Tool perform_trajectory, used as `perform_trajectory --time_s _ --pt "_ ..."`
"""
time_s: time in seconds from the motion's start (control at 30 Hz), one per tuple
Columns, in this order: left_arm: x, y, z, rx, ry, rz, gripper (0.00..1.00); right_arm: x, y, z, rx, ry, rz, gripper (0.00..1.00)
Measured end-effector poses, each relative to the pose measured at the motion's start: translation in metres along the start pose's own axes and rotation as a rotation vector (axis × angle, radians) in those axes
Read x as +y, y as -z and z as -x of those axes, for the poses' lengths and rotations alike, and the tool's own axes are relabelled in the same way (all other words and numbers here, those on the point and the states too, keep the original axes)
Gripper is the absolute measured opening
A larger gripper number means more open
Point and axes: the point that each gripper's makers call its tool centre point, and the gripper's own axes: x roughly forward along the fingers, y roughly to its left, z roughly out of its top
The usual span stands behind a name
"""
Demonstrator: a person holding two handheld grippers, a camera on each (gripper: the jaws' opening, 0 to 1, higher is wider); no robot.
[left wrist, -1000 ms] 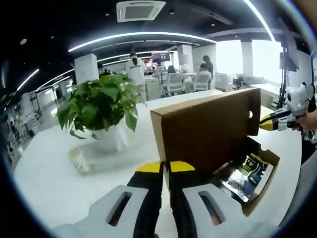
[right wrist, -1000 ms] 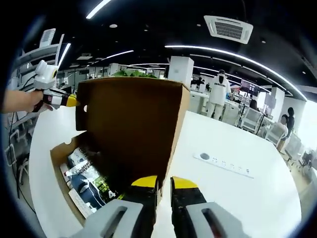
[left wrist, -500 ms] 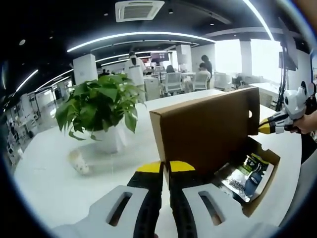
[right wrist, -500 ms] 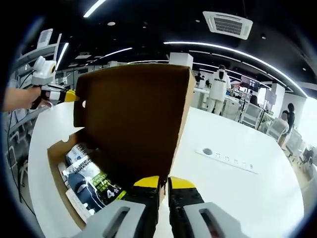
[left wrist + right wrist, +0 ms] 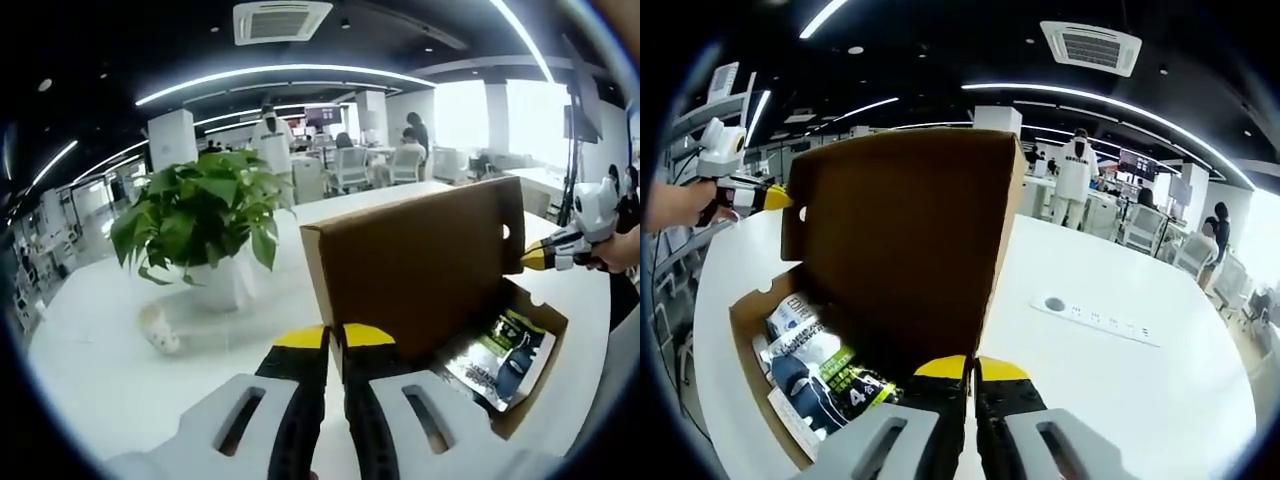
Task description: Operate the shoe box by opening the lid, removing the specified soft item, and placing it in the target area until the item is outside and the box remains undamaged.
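A brown cardboard shoe box (image 5: 520, 400) lies on the white table with its lid (image 5: 420, 260) raised upright. My left gripper (image 5: 335, 345) is shut on the lid's left end, which runs down between its yellow-tipped jaws. My right gripper (image 5: 972, 368) is shut on the lid's (image 5: 905, 250) other end. Each gripper shows at the far corner of the lid in the other's view: the right gripper (image 5: 548, 256), the left gripper (image 5: 758, 197). Inside the box (image 5: 745, 320) lies a soft blue-and-white packet (image 5: 820, 375) with a green label, seen also as the packet (image 5: 505, 350).
A leafy green plant (image 5: 200, 210) in a white pot (image 5: 220, 282) stands left of the box, a small white object (image 5: 155, 325) beside it. A white power strip (image 5: 1095, 322) lies on the table (image 5: 1110, 400) to the right. People and desks are far behind.
The right gripper's jaws have narrowed on the lid's edge, and the lid now looms closer and more upright in its view. The left gripper view is almost unchanged.
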Motion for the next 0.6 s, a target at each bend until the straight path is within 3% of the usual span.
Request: perform_trajectory --time_s 0.23,0.6 --pt "0.002 0.003 -0.002 -0.009 -0.012 -0.001 0.11 -0.001 0.0 -0.001 0.004 -0.004 0.007 0.0" --pt "0.003 0.017 0.008 -0.005 -0.022 0.008 0.12 -0.001 0.0 -0.001 0.008 -0.003 0.007 0.0"
